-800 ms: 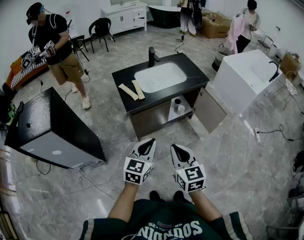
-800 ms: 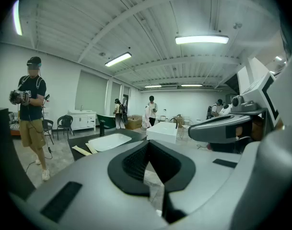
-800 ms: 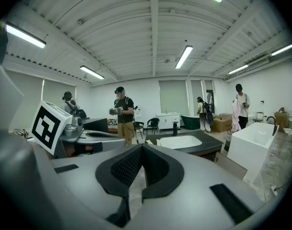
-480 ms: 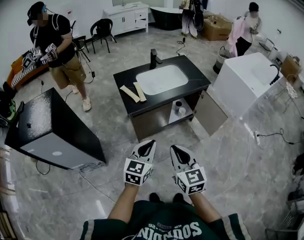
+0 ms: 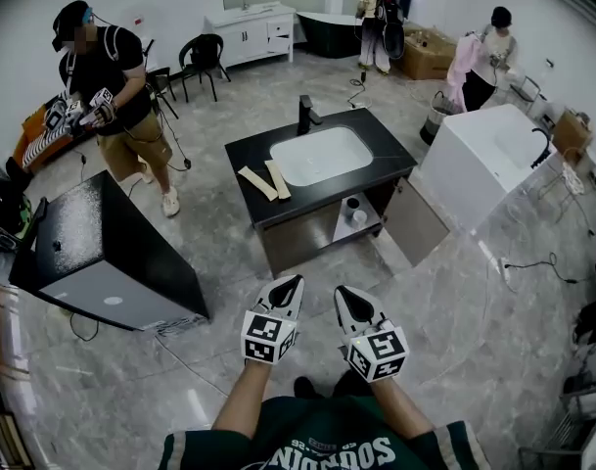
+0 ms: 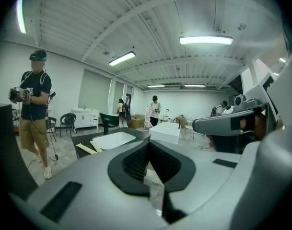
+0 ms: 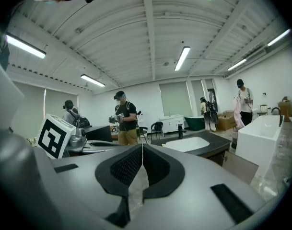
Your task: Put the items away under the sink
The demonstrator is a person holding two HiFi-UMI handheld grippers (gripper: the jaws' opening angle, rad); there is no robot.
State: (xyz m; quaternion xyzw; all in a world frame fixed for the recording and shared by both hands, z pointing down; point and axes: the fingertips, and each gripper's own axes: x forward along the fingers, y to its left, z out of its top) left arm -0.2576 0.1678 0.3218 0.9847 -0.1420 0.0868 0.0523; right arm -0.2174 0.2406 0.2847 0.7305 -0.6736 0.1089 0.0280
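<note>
Both the left gripper [image 5: 294,282] and the right gripper [image 5: 344,292] are closed tight, holding nothing. Nothing looks started. Next, I think, go up to the sink [image 5: 322,155] for the flat sticks [image 5: 263,181].

Bath showroom, sink vanity [image 5: 251,153], tubs [image 5: 456,176]

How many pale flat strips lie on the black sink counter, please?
2. The left strip and the right strip lie together left of the basin; none looks hidden.

Grey marble floor [image 5: 454,292], white walls [image 5: 19,18], a black cabinet [image 5: 102,243], ceiling strip lights [image 6: 205,40].
</note>
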